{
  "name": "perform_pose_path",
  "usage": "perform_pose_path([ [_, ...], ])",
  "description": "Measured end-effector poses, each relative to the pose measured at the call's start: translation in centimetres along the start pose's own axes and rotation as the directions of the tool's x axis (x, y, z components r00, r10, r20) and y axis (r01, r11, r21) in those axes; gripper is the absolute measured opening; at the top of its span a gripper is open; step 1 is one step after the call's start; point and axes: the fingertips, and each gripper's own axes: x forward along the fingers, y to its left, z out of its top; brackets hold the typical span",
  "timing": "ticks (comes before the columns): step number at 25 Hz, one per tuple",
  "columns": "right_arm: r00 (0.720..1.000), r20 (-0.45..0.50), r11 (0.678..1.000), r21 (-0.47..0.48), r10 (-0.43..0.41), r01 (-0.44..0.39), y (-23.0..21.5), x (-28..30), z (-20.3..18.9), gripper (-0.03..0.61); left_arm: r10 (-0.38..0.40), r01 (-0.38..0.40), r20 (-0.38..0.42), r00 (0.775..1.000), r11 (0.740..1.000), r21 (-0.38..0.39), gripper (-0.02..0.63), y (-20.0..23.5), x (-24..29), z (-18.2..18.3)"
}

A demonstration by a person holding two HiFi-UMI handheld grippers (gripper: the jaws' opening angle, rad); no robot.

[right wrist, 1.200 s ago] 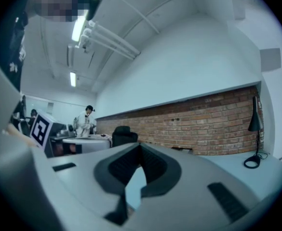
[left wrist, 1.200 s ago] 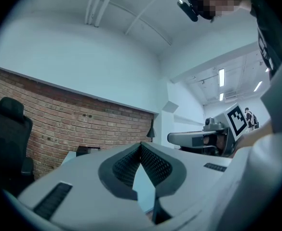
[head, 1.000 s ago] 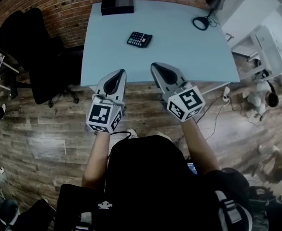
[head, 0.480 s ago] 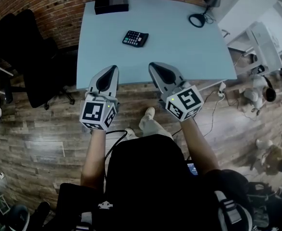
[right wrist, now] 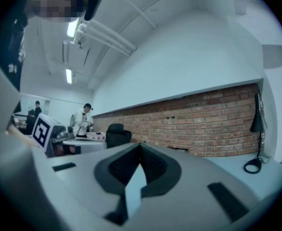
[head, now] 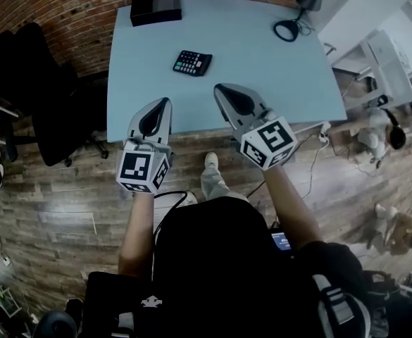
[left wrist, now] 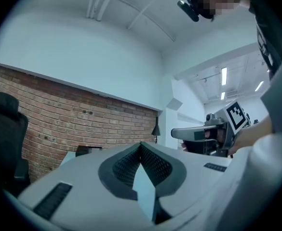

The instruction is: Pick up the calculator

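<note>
I am looking down over a wooden plank floor (head: 51, 203) that is taking up most of the head view, with a brick wall (head: 72, 13) running along the far side. A pale blue bench (head: 276, 76) is standing against that wall, its near edge just under my two tools. A black office chair (head: 29, 76) is sitting to the left of the bench, close to its corner. A black box (head: 155, 7) is resting on the far left corner of the bench, and a black lamp (head: 289, 29) is standing with its round base on the far right corner.

I am holding the left claw (head: 166, 102) level over the near edge of the bench; its own view is showing the two jaws meeting at their tips with nothing between them. The right claw (head: 219, 89) is hanging beside it, reaching a little further over the bench, and its jaws are likewise pressed together and carrying nothing.

The calculator (head: 192, 63) is lying flat with its keys up on the left half of the bench, turned slightly askew to the edges. It is sitting between the box and the claws, touching neither claw and well apart from both.
</note>
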Motion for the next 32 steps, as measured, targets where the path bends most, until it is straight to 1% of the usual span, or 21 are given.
perform_pose_path([
  [13, 0.999, -0.026, 1.000, 0.004, 0.029, -0.028, -5.8, 4.5, -0.7, 0.003, 0.022, -0.022, -0.008, 1.000, 1.000, -0.014, 0.005, 2.4, 6.6, -0.4],
  [22, 0.997, -0.028, 0.997, 0.023, 0.069, -0.069, -9.0, 7.7, -1.2, 0.003, 0.058, -0.058, -0.024, 0.998, 0.998, -0.012, 0.005, 4.2, 10.3, -0.9],
  [27, 0.995, -0.048, 0.995, 0.031, 0.093, -0.091, -10.7, 8.7, -2.3, 0.003, 0.079, -0.080, -0.035, 0.996, 0.997, -0.011, 0.005, 4.6, 12.0, -1.2],
  [32, 0.989, -0.083, 0.992, 0.047, 0.120, -0.117, -12.0, 9.8, -4.2, 0.003, 0.110, -0.111, -0.060, 0.992, 0.994, -0.013, 0.005, 5.0, 12.9, -2.1],
])
